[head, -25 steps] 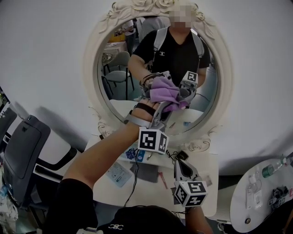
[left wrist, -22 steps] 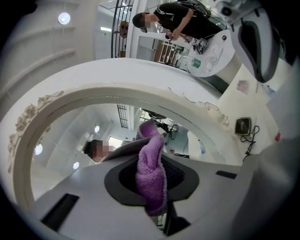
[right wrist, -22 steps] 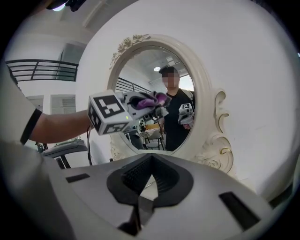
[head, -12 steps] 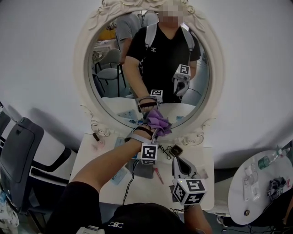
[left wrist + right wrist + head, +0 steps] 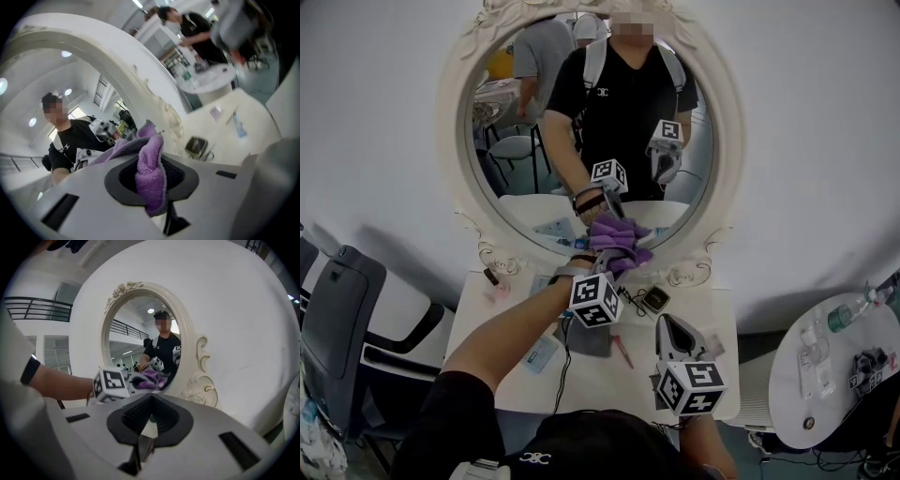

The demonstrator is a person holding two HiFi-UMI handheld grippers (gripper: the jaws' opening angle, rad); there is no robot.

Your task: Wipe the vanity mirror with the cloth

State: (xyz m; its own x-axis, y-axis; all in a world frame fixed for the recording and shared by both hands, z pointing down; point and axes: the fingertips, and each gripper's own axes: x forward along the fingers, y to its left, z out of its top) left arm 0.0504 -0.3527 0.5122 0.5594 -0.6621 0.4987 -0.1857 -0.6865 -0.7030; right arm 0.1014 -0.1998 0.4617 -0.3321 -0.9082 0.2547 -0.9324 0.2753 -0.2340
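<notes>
- Nearest to us, the right gripper [image 5: 673, 329] hangs over the front of the white vanity top [image 5: 712, 323]. Its jaws meet at the tips, with nothing between them.
- The marker cube on each gripper shows black-and-white square codes only, with no lettering.
- On the top between the grippers lie a grey pouch [image 5: 587, 338], a thin red item [image 5: 622, 352], a black cable [image 5: 565, 370] and a blue-and-white packet [image 5: 541, 354]. We cannot read the packet's print.
- A small dark square object [image 5: 656, 300] lies just beside the mirror's foot, to the right of the left gripper.
- The left gripper [image 5: 612, 255] reaches across the top to the mirror, and nothing stands between it and the glass. Its jaws pinch the cloth.
- The cloth [image 5: 622, 246] is purple and fluffy. One fold sits between the jaws and the rest is bunched ahead of them.
- The cloth lies against the lower middle of the glass, just above the frame's bottom edge, and merges with its own reflection.
- The vanity mirror [image 5: 455, 141] is an upright oval in a cream frame with carved scrolls, set against a plain white wall.
- The glass reflects a person in a black shirt with a small white emblem, which we cannot read, and both grippers.
- A dark chair [image 5: 337, 314] stands well to the left. A round white side table [image 5: 787, 412] carrying a bottle [image 5: 848, 319] stands well to the right.
</notes>
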